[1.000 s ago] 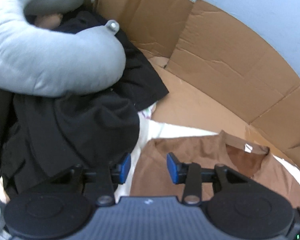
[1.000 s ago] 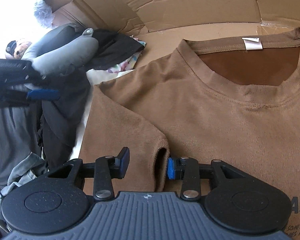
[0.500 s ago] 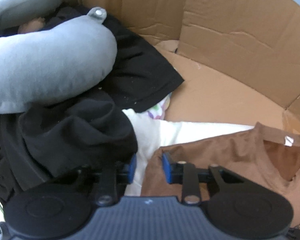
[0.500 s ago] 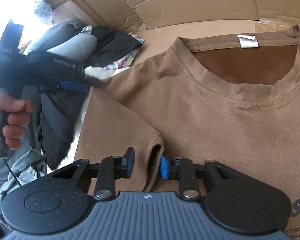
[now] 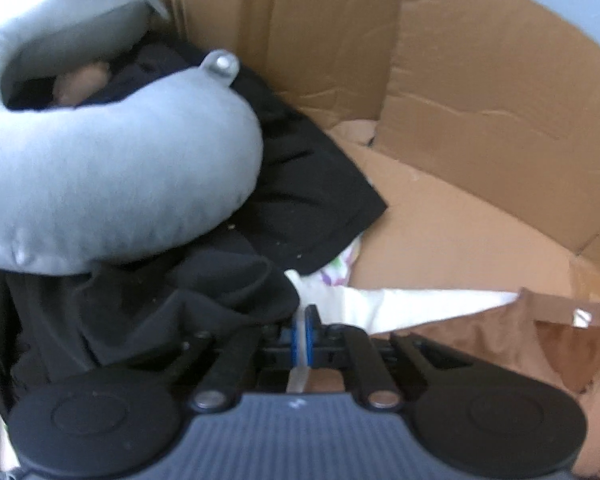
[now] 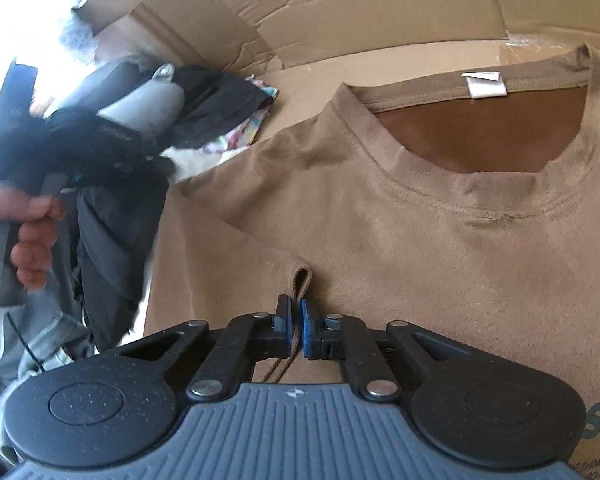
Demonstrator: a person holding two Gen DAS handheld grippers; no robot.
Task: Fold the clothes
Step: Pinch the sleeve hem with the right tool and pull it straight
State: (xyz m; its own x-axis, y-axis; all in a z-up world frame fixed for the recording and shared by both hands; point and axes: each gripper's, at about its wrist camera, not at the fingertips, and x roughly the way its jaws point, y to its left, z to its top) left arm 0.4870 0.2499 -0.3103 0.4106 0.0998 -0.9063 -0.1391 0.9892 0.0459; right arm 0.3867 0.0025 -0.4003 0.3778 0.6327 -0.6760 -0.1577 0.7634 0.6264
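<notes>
Jaws of both hand-held grippers closed since earlier, pinching brown T-shirt.

brown T-shirt | spread flat, front up | on cardboard | white neck label | sleeve edge pinched up

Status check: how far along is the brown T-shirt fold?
Done: brown T-shirt lies spread flat on the cardboard. In hand: right gripper jaws have just been closing on the sleeve hem; left gripper is shut by the shoulder edge, catch unclear. Remaining: every fold; none visible yet.
</notes>
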